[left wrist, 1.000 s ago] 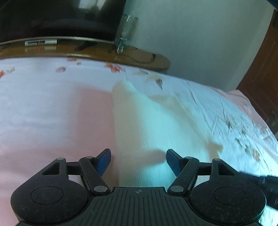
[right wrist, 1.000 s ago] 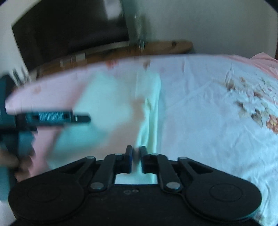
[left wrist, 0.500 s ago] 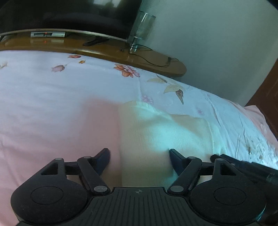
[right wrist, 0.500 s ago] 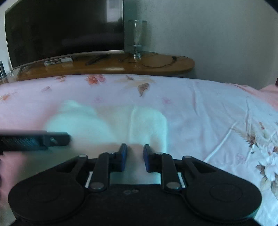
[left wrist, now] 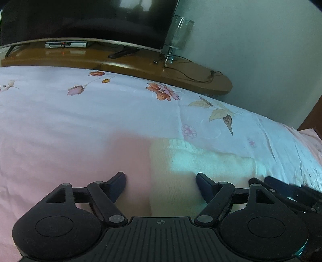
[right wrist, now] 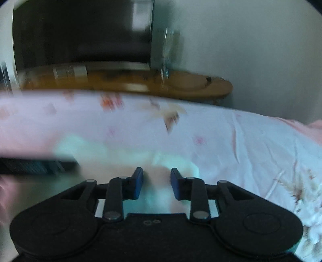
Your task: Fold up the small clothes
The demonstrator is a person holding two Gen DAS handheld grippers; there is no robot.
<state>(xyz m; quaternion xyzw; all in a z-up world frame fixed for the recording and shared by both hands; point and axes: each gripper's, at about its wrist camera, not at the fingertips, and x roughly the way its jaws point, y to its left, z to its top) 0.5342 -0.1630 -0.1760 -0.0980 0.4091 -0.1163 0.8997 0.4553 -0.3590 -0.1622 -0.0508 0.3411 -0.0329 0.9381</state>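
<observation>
A small cream knitted garment (left wrist: 193, 167) lies folded flat on the flowered bedsheet (left wrist: 100, 112). My left gripper (left wrist: 161, 181) hovers low over its left edge with the jaws wide apart and nothing pinched. In the blurred right wrist view the same garment (right wrist: 173, 161) lies under my right gripper (right wrist: 157, 179), whose jaws are opening; the cloth lies between and below the pads, which do not press on it. The right gripper's body (left wrist: 291, 191) shows at the right edge of the left wrist view, and the left gripper's body (right wrist: 34, 164) at the left of the right wrist view.
Behind the bed stands a curved wooden shelf (left wrist: 181, 72) with a dark television (left wrist: 90, 18), a set-top box (left wrist: 66, 44), a tall glass (left wrist: 177, 38) and a cable (left wrist: 197, 78). A grey wall (left wrist: 261, 50) rises at the right.
The garment's far part has come down from stretched out to folded into a short stack. Both grippers drew nearer to it. The right jaws went from shut on the cloth to parted.
</observation>
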